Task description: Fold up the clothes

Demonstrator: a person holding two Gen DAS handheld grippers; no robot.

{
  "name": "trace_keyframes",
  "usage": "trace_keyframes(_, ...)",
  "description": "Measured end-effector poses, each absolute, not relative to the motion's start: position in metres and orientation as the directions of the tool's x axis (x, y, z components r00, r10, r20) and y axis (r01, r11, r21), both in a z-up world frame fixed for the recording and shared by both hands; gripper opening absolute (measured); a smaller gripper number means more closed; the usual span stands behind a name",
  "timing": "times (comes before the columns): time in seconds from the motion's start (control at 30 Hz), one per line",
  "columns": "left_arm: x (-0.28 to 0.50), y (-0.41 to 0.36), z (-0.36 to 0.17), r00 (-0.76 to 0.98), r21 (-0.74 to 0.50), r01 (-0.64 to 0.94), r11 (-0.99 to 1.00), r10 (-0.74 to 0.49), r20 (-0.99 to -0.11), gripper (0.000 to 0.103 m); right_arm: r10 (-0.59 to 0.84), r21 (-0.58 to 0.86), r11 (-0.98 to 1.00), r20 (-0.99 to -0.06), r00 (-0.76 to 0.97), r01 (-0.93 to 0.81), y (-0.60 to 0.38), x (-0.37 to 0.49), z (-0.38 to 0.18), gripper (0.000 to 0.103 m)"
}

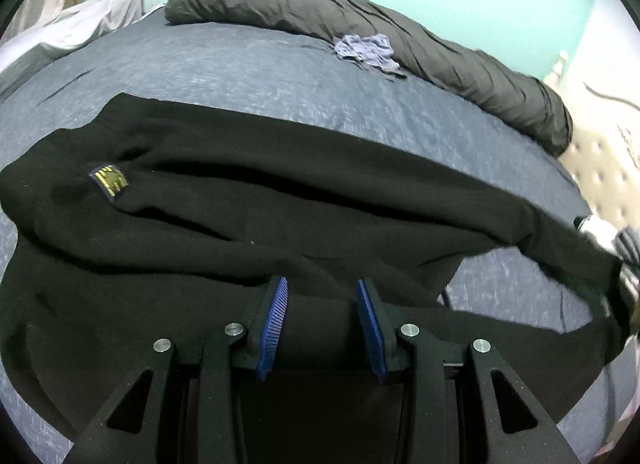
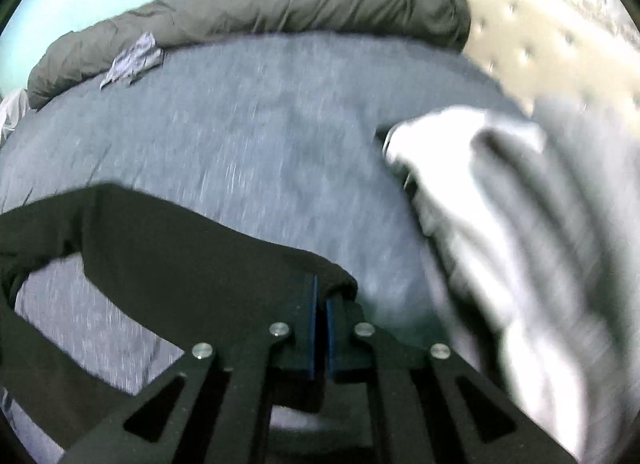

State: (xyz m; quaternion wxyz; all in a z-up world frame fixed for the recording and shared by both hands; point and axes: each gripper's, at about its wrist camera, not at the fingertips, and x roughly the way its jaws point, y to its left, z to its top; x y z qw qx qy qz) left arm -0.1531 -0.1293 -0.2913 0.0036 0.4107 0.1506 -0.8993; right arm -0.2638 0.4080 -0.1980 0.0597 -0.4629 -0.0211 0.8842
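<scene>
Black sweater (image 1: 280,200) spread rumpled across blue-grey bed (image 1: 260,72) — small gold-and-navy label (image 1: 110,179) near collar, writing unreadable. Left gripper (image 1: 322,300) jaws spread over hem; right gripper (image 2: 322,296) pressed together, pinching sleeve end, lifted off bed.

Bed, blue-grey sheet (image 1: 248,76): black garment (image 1: 224,200) near, grey duvet roll (image 1: 360,24) far, small blue cloth (image 1: 366,50) beside it, white-grey clothes (image 2: 500,200) right.

Black garment (image 1: 280,204) — gold-striped patch (image 1: 110,179), no readable text.
</scene>
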Motion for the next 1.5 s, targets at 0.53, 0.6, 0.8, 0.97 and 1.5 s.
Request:
trace_keyframes(0.53,-0.164,-0.122,-0.295,-0.675,-0.273,0.12,-0.954,0.123,-0.728,0.04,0.334,-0.296,-0.942,-0.776,-0.536,-0.159,0.418,-0.366,-0.158,0.003)
trace_keyframes(0.6,-0.165,-0.122,-0.296,-0.673,-0.271,0.119,-0.955,0.123,-0.729,0.04,0.355,-0.299,-0.935,-0.77,-0.531,-0.192,0.421,-0.372,-0.162,0.005)
trace_keyframes(0.8,-0.166,-0.12,-0.296,-0.673,-0.275,0.114,-0.955,0.129,-0.728,0.04,0.267,-0.192,-0.964,-0.724,-0.636,-0.186,0.398,-0.357,-0.153,0.045)
trace_keyframes(0.97,-0.165,-0.117,-0.295,-0.674,-0.281,0.107,-0.954,0.138,-0.726,0.04,0.047,-0.117,-0.991,-0.745,-0.665,0.06,0.328,-0.337,-0.168,0.05)
trace_keyframes(1.5,-0.163,-0.116,-0.308,-0.644,-0.292,0.095,-0.952,0.165,-0.747,0.04,-0.289,-0.056,-0.788,-0.846,-0.449,0.614,0.078,-0.292,-0.258,0.05)
